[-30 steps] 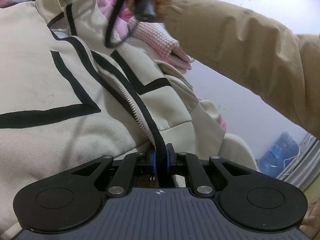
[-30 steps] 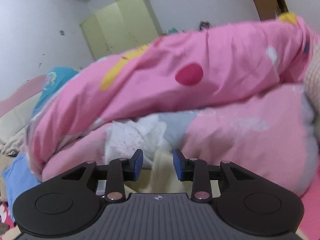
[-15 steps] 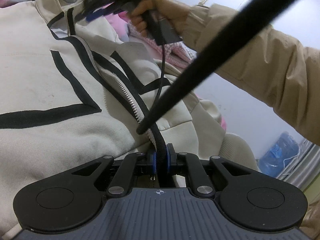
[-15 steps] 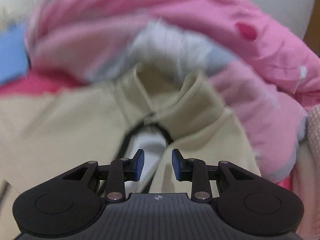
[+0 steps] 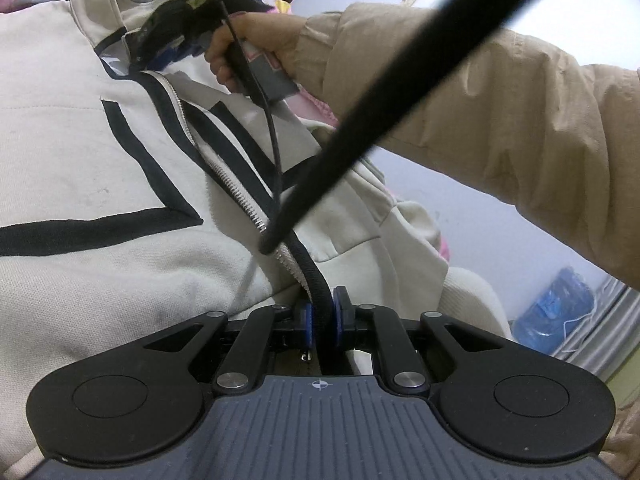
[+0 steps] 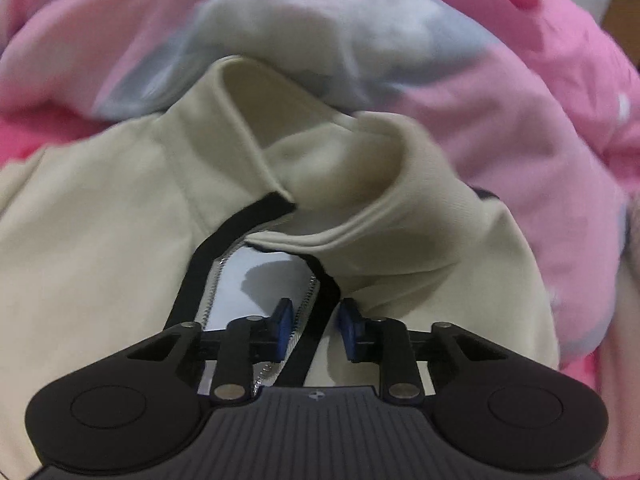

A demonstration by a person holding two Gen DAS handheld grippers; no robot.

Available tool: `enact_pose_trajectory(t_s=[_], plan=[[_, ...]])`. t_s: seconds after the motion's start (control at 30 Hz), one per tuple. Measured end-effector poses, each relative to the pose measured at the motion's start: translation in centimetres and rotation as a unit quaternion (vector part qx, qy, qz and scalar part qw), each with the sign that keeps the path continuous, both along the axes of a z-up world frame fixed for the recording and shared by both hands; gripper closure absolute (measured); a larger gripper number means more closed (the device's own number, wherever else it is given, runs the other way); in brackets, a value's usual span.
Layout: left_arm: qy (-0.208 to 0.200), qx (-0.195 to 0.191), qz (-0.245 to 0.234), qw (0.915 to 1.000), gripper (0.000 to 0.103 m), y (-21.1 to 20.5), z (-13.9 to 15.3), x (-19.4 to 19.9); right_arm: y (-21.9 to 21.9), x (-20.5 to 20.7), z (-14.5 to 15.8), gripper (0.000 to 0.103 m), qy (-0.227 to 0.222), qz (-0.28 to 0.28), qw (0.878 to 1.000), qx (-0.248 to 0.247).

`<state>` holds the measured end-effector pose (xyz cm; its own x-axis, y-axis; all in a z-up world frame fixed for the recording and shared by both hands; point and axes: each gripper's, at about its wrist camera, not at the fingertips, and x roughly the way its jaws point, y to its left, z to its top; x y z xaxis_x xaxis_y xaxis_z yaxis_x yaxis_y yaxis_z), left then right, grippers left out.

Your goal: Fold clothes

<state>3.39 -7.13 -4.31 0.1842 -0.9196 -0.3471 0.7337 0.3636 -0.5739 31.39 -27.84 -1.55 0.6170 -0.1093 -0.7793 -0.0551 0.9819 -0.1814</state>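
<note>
The cream jacket [image 5: 100, 168] lies spread against the pink quilt [image 6: 540, 92]. The left gripper [image 5: 323, 318] pinches its black zipper edge [image 5: 316, 280]. The right gripper [image 6: 314, 330], near the collar [image 6: 360, 184], is closing around that edge, seemingly not yet pressing.

Left tool [image 5: 323, 317] clamped shut; right tool [image 6: 315, 329] tilted down, closing.

both wrist views look close along their fingers, sharing the cream jacket [image 5: 100, 152] [image 6: 100, 240] zipper from opposite ends.
</note>
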Motion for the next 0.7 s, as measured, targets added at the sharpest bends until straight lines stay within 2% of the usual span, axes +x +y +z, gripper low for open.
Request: enact_pose_trajectory(t_s=[0.1,0.17,0.3,0.37,0.4,0.53,0.63,0.7], plan=[[-0.009,-0.003,0.007,0.9999,0.094,0.1,0.2,-0.3,-1.6,-0.6,0.6,0.094,-0.013,-0.023,0.998,0.055],[-0.023,-0.005,0.015,0.9996,0.095,0.1,0.7,-0.6,-3.1,-1.5,1.6,0.095,-0.035,-0.036,0.992,0.117],[-0.052,-0.007,0.030,0.9982,0.095,0.6,1.4,-1.2,-5.6,-3.9,4.3,0.095,-0.096,-0.029,0.967,0.232],[-0.066,-0.001,0.038,0.9971,0.095,0.7,1.7,-1.5,-6.7,-4.3,5.3,0.095,-0.121,-0.015,0.955,0.271],[-0.073,0.003,0.042,0.9965,0.095,0.9,1.8,-1.6,-7.1,-4.3,5.6,0.095,-0.127,-0.010,0.951,0.283],[-0.081,0.026,0.062,0.9945,0.095,1.5,1.6,-1.7,-7.1,-2.8,4.9,0.095,-0.123,-0.005,0.947,0.298],[-0.082,0.031,0.066,0.9940,0.095,1.9,1.4,-1.8,-5.6,-1.4,3.2,0.095,-0.111,0.003,0.949,0.295],[-0.078,0.032,0.067,0.9941,0.095,2.0,1.1,-1.4,-4.7,-0.6,1.9,0.095,-0.100,0.008,0.955,0.278]])
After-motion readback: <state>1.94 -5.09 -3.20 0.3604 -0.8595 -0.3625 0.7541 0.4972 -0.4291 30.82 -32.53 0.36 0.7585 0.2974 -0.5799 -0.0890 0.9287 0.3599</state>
